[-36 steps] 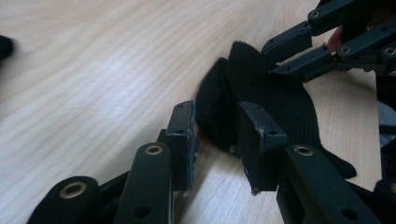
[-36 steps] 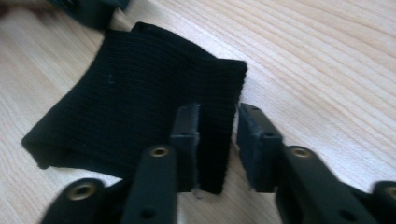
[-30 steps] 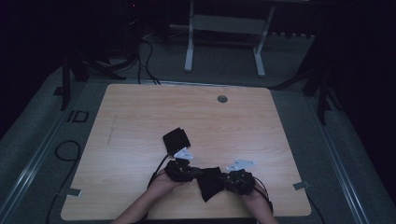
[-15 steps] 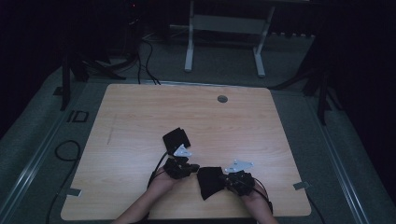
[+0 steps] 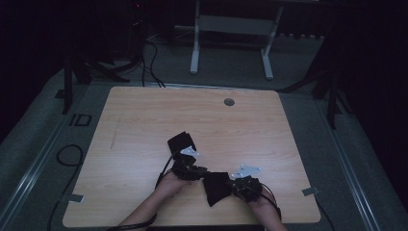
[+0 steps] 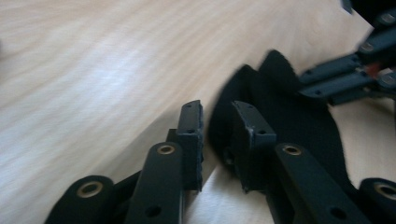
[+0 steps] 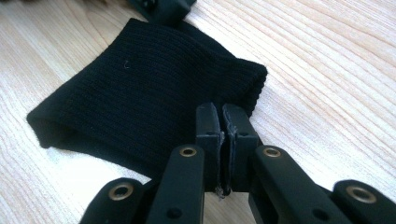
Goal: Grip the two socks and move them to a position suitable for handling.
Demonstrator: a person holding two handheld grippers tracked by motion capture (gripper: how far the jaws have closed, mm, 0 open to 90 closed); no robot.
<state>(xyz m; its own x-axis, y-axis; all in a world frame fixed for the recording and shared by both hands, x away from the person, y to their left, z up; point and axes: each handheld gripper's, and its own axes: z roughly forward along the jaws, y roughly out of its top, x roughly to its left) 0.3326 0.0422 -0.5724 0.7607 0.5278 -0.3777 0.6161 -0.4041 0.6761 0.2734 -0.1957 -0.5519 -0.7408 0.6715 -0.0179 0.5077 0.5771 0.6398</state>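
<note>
A: Viewing from above, the black ribbed knit sock (image 5: 216, 187) lies at the wooden table's (image 5: 144, 120) near edge between both grippers.

B: Left gripper (image 6: 218, 122): jaws just opened, released; the sock may slip off. Right gripper (image 7: 221, 119): clenched on the sock's edge; pulling could bunch it.

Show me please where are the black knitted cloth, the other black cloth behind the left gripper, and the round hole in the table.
black knitted cloth (image 7: 140, 79), right gripper view, middle of its ribbed face.
second black cloth (image 5: 181, 141), high view, its middle.
round hole (image 5: 229, 102), high view, its centre.
</note>
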